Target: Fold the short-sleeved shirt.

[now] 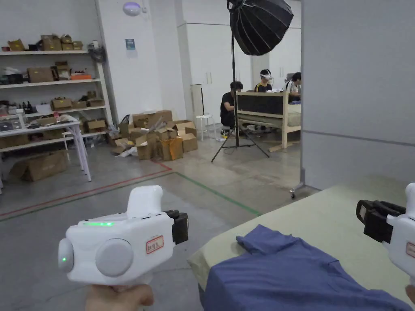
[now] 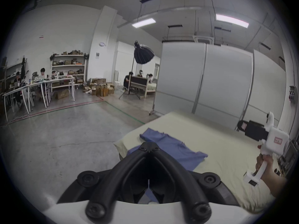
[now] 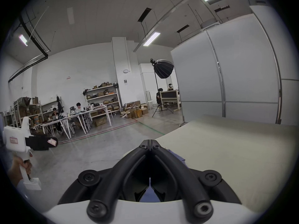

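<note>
Holding both tools raised and apart, the person keeps the left gripper (image 2: pixel 149 146) and right gripper (image 3: pixel 150 144) closed on nothing above the blue short-sleeved shirt (image 1: pixel 291 275), which lies spread on the pale table (image 1: pixel 336 214), likely ready for a first fold.

Workshop studio, stocked shelves (image 1: pixel 48 85), cardboard boxes (image 1: pixel 162 135), softbox light (image 1: pixel 259 24)

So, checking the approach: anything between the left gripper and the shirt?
Nothing: in the left gripper view, the left gripper, shut, hangs directly over the shirt.
</note>
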Motion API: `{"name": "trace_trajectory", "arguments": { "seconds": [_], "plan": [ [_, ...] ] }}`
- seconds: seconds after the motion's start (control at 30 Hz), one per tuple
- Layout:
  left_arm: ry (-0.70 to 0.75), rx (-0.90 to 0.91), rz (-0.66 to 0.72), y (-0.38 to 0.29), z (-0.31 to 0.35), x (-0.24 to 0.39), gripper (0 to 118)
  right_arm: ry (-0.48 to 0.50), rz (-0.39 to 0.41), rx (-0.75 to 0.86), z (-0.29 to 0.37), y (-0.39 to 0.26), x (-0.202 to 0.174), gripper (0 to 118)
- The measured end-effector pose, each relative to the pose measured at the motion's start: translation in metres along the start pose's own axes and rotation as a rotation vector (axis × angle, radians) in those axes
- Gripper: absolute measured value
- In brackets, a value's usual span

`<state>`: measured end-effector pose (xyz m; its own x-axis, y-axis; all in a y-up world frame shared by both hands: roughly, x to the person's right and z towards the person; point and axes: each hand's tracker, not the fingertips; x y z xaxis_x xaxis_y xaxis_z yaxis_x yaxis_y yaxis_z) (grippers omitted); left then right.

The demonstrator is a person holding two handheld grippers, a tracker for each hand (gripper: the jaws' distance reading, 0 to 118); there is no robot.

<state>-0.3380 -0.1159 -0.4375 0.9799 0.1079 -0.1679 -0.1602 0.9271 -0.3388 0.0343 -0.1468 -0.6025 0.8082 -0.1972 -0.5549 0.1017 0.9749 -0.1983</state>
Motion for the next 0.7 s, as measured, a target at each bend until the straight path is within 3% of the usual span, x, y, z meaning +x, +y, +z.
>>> {"name": "trace_trajectory", "arguments": {
  "seconds": [0.13, 0.23, 0.37, 0.4, 0.43, 0.53, 0.63, 0.7],
  "plan": [
    [-0.099, -0.182, -0.049, -0.015, -0.064, 0.021, 0, 0.008, -0.013, -0.040, -0.008, -0.020, 0.018, 2],
    [-0.157, -0.294, -0.121, -0.034, -0.136, 0.052, 0, -0.027, 0.002, -0.066, -0.006, -0.040, 0.039, 2],
    [-0.283, -0.450, -0.115, -0.058, -0.235, 0.096, 3, -0.077, 0.013, -0.126, 0.005, -0.065, 0.072, 2],
    [-0.276, -0.482, -0.142, -0.064, -0.261, 0.108, 65, -0.095, -0.002, -0.140, 0.010, -0.072, 0.081, 2],
    [-0.281, -0.486, -0.158, -0.071, -0.283, 0.122, 118, -0.115, -0.022, -0.154, 0.016, -0.078, 0.090, 2],
    [-0.384, -0.571, -0.138, -0.096, -0.325, 0.161, 118, -0.167, -0.038, -0.189, 0.027, -0.092, 0.116, 2],
    [-0.371, -0.698, -0.079, -0.121, -0.378, 0.201, 118, -0.241, 0.000, -0.227, 0.034, -0.107, 0.132, 2],
    [-0.384, -0.781, -0.066, -0.143, -0.431, 0.213, 118, -0.251, -0.019, -0.252, 0.036, -0.116, 0.141, 2]
  ]
}}
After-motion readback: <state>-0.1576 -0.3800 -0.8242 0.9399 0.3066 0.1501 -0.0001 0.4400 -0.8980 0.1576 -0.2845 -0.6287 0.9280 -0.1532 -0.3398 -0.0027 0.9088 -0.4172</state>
